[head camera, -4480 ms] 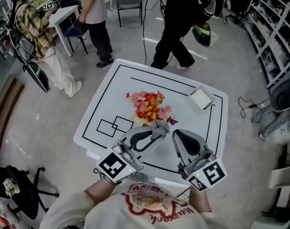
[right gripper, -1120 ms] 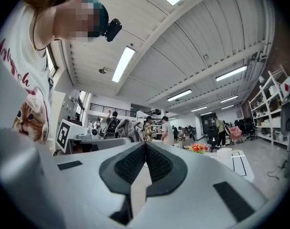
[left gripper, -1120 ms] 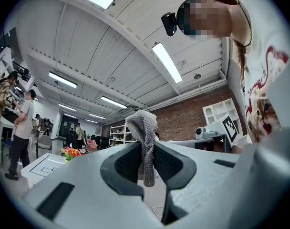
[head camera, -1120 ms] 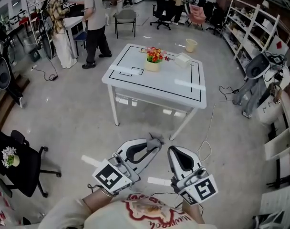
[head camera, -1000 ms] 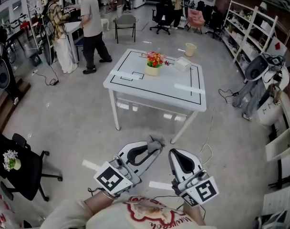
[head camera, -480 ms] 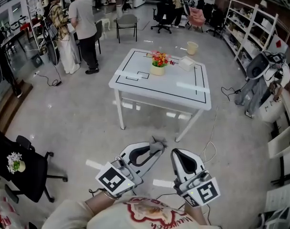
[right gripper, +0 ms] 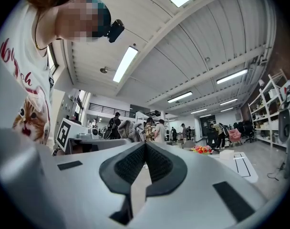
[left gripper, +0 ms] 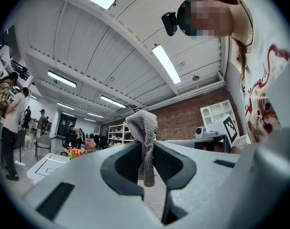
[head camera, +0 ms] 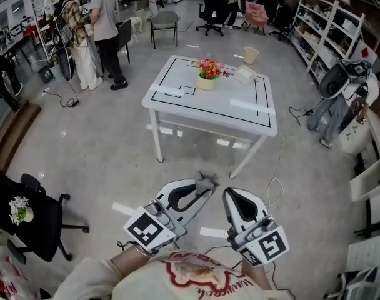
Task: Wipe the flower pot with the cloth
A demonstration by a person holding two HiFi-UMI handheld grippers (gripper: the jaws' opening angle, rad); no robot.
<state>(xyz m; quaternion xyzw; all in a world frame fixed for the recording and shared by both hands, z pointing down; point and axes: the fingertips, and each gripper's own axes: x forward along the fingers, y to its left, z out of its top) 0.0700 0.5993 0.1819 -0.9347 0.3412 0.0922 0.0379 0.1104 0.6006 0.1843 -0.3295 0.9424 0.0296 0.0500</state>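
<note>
Overview from the head camera: the person stands on a grey concrete floor [head camera: 96,155], well apart from a white square table marked with black lines [head camera: 209,108]. The cream flower pot [head camera: 207,83], filled with red, pink and yellow flowers [head camera: 209,69], stands upright near the table's far edge. A small white box [head camera: 244,75] lies beside it on the same surface, to the right. A cream bucket [head camera: 251,55] sits on the floor beyond the table.

Both grippers are held low and close to the body, side by side and pointing toward the table, neither one near it. The left gripper [head camera: 201,189] has its jaws clamped on a grey knitted cloth [head camera: 207,180]. In the left gripper view the cloth [left gripper: 143,128] rises as a bunched hood above the jaw tips, and a narrow strip hangs down between the ribbed pads. The right gripper [head camera: 230,196] is pressed together with nothing between its jaws; the right gripper view shows its ribbed pads [right gripper: 157,163] meeting at the tip. There the flowers [right gripper: 202,150] appear small and distant.

Two standing people [head camera: 93,27] occupy the upper left of the room. A black office chair [head camera: 27,211] stands at lower left, and white shelving [head camera: 340,30] lines the right wall.
</note>
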